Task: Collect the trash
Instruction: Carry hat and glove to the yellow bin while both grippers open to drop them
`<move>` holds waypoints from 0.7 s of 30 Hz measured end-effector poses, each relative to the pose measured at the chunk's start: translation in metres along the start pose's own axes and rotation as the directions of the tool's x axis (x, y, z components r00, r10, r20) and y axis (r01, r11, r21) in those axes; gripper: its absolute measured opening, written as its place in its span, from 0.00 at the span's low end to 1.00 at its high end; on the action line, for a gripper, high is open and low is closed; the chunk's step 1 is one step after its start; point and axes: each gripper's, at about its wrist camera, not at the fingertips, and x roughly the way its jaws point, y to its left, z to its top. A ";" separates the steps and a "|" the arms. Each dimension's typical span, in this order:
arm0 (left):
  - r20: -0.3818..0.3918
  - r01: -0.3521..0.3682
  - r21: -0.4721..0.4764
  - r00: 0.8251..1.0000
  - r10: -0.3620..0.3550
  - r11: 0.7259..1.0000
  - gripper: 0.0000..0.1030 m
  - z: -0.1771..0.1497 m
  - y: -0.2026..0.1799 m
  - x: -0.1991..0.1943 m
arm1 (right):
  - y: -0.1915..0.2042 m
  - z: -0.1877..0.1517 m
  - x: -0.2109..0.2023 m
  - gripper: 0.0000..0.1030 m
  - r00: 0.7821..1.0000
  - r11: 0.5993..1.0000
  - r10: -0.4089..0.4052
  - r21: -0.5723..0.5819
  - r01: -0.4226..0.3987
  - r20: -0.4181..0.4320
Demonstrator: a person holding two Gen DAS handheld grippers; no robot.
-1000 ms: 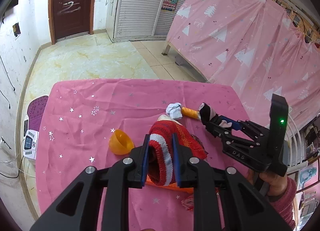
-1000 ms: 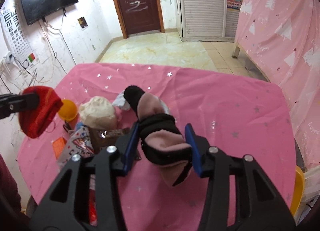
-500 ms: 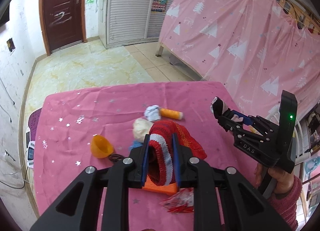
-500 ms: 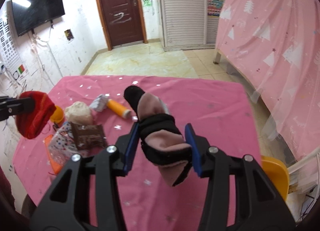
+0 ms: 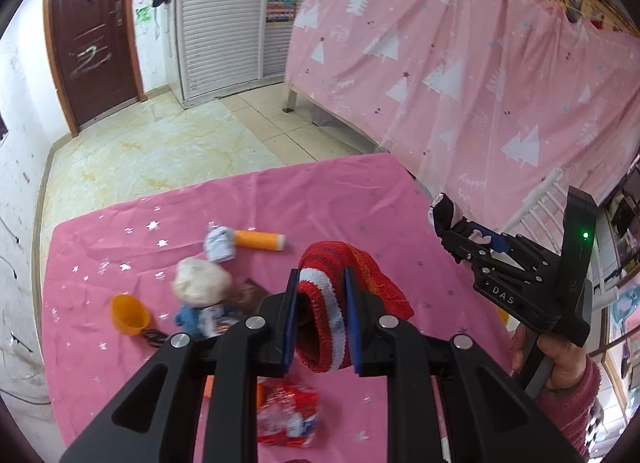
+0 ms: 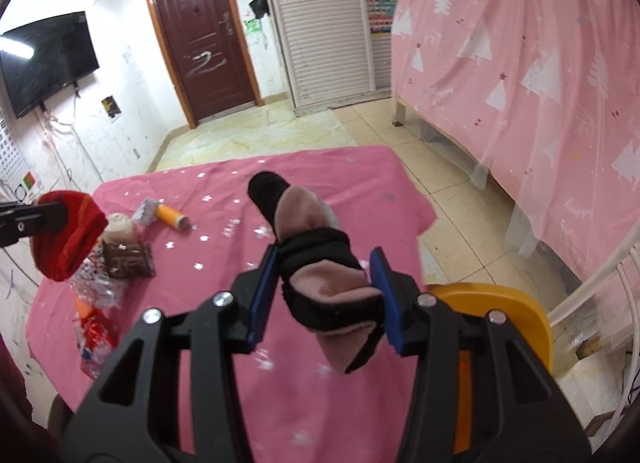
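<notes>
On the left of the right wrist view, the left gripper [image 5: 320, 319] is clenched on a red knitted sock with a white stripe [image 5: 326, 315], holding it up clear of the pink star-print tablecloth [image 5: 344, 199]. Below it the trash sits bunched together at the left of the table: an orange cup [image 5: 130, 315], a pale crumpled wad [image 5: 200, 281], a brown wrapper [image 6: 128, 261], a crumpled foil-like scrap [image 5: 218, 243] touching an orange tube [image 5: 260, 240], and a red-and-white snack packet [image 5: 290, 413] nearest the lower edge. In the middle of that view the right gripper [image 6: 324, 295] is closed around a pink and black sock [image 6: 316, 259], its toe pointing up and away. At the lower right, an orange-yellow container [image 6: 504, 307] shows just beside the table's edge; I cannot tell what it is. To my eye the step in hand is clearing the two socks off the pile. The trash itself lies untouched, so the collecting seems hardly begun. Next, I'd judge, each sock needs setting down away from the litter, jaws freed, before either tool goes back for a wrapper.
</notes>
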 end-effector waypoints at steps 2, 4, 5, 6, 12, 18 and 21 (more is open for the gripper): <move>-0.005 0.002 0.015 1.000 -0.002 1.000 0.14 0.002 -0.012 0.004 | -0.013 -0.004 -0.004 0.43 1.000 1.000 -0.005 0.019 0.005 0.007; -0.012 0.009 0.029 1.000 -0.008 1.000 0.14 0.004 -0.023 0.010 | -0.029 -0.008 -0.010 0.43 1.000 0.999 -0.014 0.044 0.013 0.017; -0.015 0.012 0.035 1.000 -0.011 0.999 0.14 0.005 -0.030 0.012 | -0.033 -0.009 -0.012 0.43 1.000 0.999 -0.016 0.053 0.015 0.021; -0.020 0.018 0.045 1.000 -0.017 0.999 0.14 0.006 -0.039 0.015 | -0.041 -0.011 -0.015 0.43 0.999 0.998 -0.021 0.064 0.020 0.026; -0.039 0.048 0.102 0.998 -0.044 0.994 0.14 0.011 -0.091 0.033 | -0.093 -0.026 -0.033 0.43 0.997 0.987 -0.063 0.151 0.055 0.049; -0.061 0.072 0.157 0.996 -0.063 0.985 0.14 0.012 -0.147 0.055 | -0.138 -0.048 -0.036 0.43 0.995 0.969 -0.088 0.234 0.077 0.039; -0.086 0.084 0.174 0.994 -0.069 0.981 0.14 0.012 -0.172 0.069 | -0.152 -0.055 -0.032 0.43 0.995 0.963 -0.089 0.258 0.078 0.032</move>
